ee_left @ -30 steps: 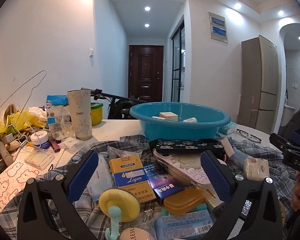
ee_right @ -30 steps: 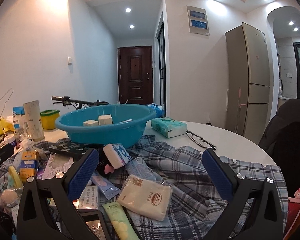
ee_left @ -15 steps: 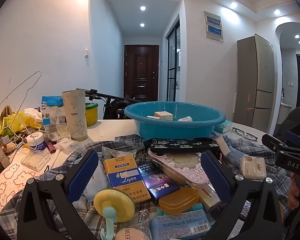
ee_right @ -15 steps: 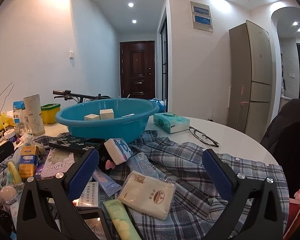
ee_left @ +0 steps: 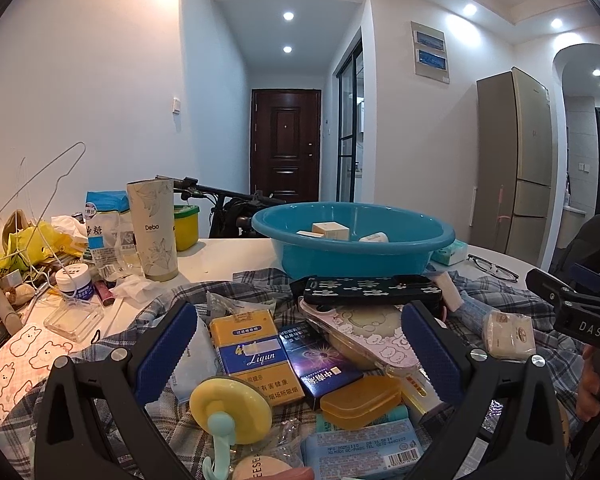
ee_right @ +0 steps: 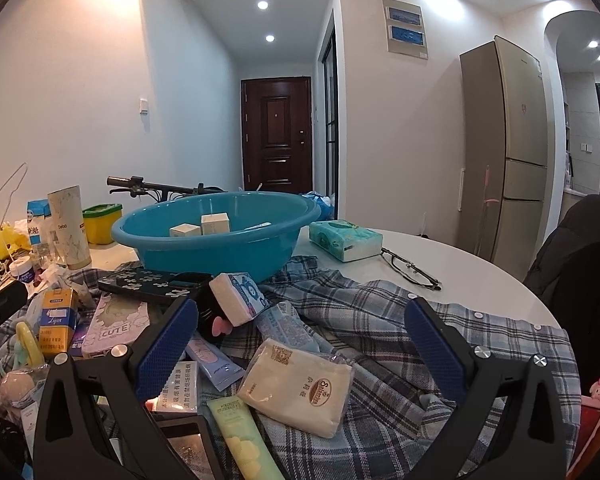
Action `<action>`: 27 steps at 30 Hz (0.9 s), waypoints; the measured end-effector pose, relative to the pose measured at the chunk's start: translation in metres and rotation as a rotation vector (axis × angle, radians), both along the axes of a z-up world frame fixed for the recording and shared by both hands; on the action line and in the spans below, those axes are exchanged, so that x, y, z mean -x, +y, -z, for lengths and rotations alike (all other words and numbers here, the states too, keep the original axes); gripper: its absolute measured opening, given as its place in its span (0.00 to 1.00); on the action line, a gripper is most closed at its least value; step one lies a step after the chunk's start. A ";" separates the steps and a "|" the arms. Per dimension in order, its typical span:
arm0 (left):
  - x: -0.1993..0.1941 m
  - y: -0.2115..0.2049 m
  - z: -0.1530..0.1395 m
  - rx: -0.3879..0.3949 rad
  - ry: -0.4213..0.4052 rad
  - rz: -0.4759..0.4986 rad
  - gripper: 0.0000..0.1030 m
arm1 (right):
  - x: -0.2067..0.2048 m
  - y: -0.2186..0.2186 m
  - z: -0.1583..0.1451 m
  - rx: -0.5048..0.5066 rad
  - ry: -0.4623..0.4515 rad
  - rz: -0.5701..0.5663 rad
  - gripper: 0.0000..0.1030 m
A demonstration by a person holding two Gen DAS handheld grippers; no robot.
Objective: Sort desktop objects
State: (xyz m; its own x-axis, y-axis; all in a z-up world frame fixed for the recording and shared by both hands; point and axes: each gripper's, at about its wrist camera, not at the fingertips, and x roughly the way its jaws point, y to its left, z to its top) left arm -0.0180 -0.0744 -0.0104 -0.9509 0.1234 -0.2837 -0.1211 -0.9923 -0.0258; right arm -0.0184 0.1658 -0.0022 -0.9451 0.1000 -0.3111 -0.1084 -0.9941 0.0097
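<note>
Nearest my left tool [ee_left: 298,346], jaws spread wide and holding nothing, I see a yellow suction hook [ee_left: 230,406] and an orange pill case [ee_left: 360,398] lying on the plaid shirt [ee_left: 256,284]. Between the blue pads sit a yellow Liqun carton [ee_left: 252,354] and a dark blue cigarette pack [ee_left: 320,360], touching side by side, with a pink cartoon phone case [ee_left: 364,336] just right of them. A black flowered case [ee_left: 372,290] lies across behind, partly over the pink one.

My right tool [ee_right: 300,338] is equally wide open and empty. Just ahead of it lies a cream tissue pack [ee_right: 300,386] on the shirt, a green tube [ee_right: 240,432] at its left, and a white-and-blue sponge block [ee_right: 238,298] propped on the pile further in.

Beyond the clutter stands the teal basin [ee_right: 216,248] on the table [ee_right: 460,264] — small boxes [ee_right: 216,224] already in it. A green tissue box [ee_right: 344,240] and eyeglasses [ee_right: 410,268] lie to its right; a tall Debo cup [ee_left: 152,232] and a sugar bag [ee_left: 104,224] stand to its left.
</note>
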 end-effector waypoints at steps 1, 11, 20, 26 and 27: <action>0.000 0.000 0.000 0.000 0.000 0.000 1.00 | -0.001 0.000 0.000 0.000 0.006 -0.001 1.00; -0.001 -0.001 0.000 -0.006 0.001 -0.012 1.00 | -0.002 -0.002 -0.001 -0.002 0.009 -0.008 1.00; 0.000 -0.002 0.000 0.001 0.000 -0.009 1.00 | -0.002 -0.001 -0.001 0.001 0.009 -0.005 1.00; 0.000 -0.002 0.000 0.002 -0.001 -0.008 1.00 | -0.003 0.000 -0.001 0.006 0.008 -0.012 1.00; 0.000 -0.002 0.000 0.001 0.000 -0.008 1.00 | -0.003 0.000 -0.001 0.007 0.008 -0.011 1.00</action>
State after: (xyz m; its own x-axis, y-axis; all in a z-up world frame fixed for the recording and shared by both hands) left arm -0.0178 -0.0767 -0.0104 -0.9520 0.1151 -0.2835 -0.1129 -0.9933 -0.0243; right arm -0.0155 0.1660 -0.0012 -0.9487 0.0877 -0.3038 -0.0975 -0.9951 0.0172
